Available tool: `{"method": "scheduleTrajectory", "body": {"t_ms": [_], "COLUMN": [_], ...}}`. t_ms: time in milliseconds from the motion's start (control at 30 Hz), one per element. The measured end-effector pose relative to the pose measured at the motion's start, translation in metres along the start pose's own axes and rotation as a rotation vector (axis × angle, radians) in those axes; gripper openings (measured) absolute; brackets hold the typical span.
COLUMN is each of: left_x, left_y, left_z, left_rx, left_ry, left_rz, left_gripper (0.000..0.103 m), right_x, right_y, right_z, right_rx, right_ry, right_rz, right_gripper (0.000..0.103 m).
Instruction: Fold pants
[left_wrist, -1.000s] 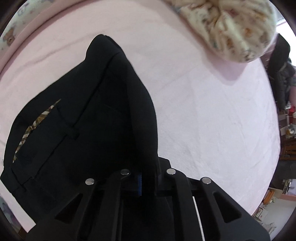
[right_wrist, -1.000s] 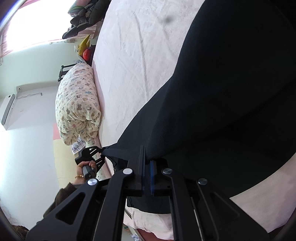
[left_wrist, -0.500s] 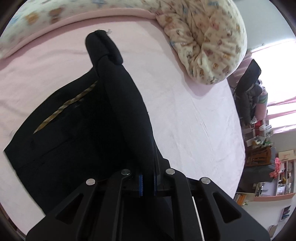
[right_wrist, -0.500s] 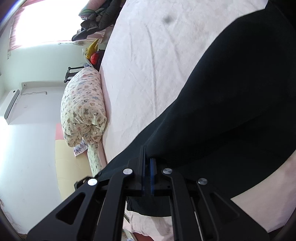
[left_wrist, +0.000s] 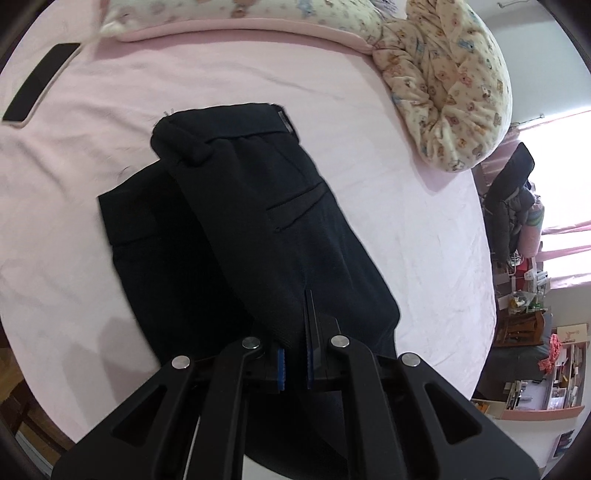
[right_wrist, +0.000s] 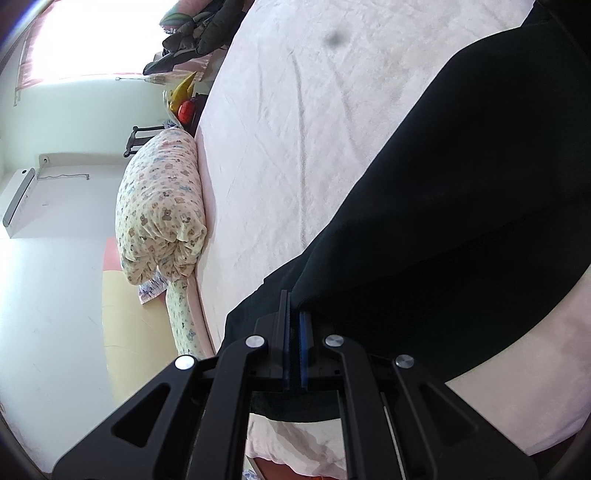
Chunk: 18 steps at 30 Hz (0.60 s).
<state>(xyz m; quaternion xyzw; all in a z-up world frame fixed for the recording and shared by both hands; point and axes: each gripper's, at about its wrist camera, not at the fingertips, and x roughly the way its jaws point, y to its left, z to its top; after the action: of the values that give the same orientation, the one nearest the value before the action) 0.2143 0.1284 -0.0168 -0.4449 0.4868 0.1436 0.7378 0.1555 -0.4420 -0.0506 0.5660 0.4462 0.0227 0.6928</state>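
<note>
Your left gripper (left_wrist: 293, 332) has its fingers (left_wrist: 309, 317) clenched on a fold of the black pants (left_wrist: 258, 221), pinching the cloth between the blue pads. From that grip the fabric runs away from you as a raised band, with the waistband and a welt pocket (left_wrist: 295, 201) facing up — the far end of the waistband is rolled over on itself. Beneath this lifted layer, another layer of the pants lies flat on the pink bed sheet (left_wrist: 406, 221), its edge sticking out to the left in the left wrist view.

Your right gripper (right_wrist: 293, 314) is likewise clamped on the pants (right_wrist: 461, 203); its fingers (right_wrist: 282, 321) meet on a pinched edge of the dark cloth, which spreads up and to the right across the bed sheet (right_wrist: 295, 129) in the right wrist view. A lower layer of the cloth lies under the fingers — it reaches the near edge of the bed.

At the head of the bed sits a rolled quilt (left_wrist: 450, 92) printed with small bears, touching the pink border of the sheet. A dark flat phone (left_wrist: 40, 86) lies on the sheet at the far left, well apart from the pants. Dark clothing (left_wrist: 509, 206) hangs beside the bed by the bright window.
</note>
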Motion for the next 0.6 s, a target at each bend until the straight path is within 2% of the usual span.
{"method": "scheduleTrajectory", "body": {"t_ms": [233, 467, 600], "left_x": [-0.003, 0.003, 0.023], "left_y": [0.023, 0.054, 0.065], "left_z": [-0.016, -0.036, -0.044], "left_rx": [-0.023, -0.058, -0.055], "left_ry": [-0.001, 0.017, 0.036], "left_rz": [0.041, 0.125, 0.199], "left_gripper": [0.007, 0.008, 0.008], "right_x": [-0.001, 0.003, 0.017], "right_y": [-0.008, -0.050, -0.069], "right_z": [-0.011, -0.040, -0.047], "right_rx": [-0.001, 0.055, 0.045], "right_ry": [0.017, 0.062, 0.068], "right_rz": [-0.059, -0.190, -0.282], "right_gripper": [0.004, 0.004, 0.004]}}
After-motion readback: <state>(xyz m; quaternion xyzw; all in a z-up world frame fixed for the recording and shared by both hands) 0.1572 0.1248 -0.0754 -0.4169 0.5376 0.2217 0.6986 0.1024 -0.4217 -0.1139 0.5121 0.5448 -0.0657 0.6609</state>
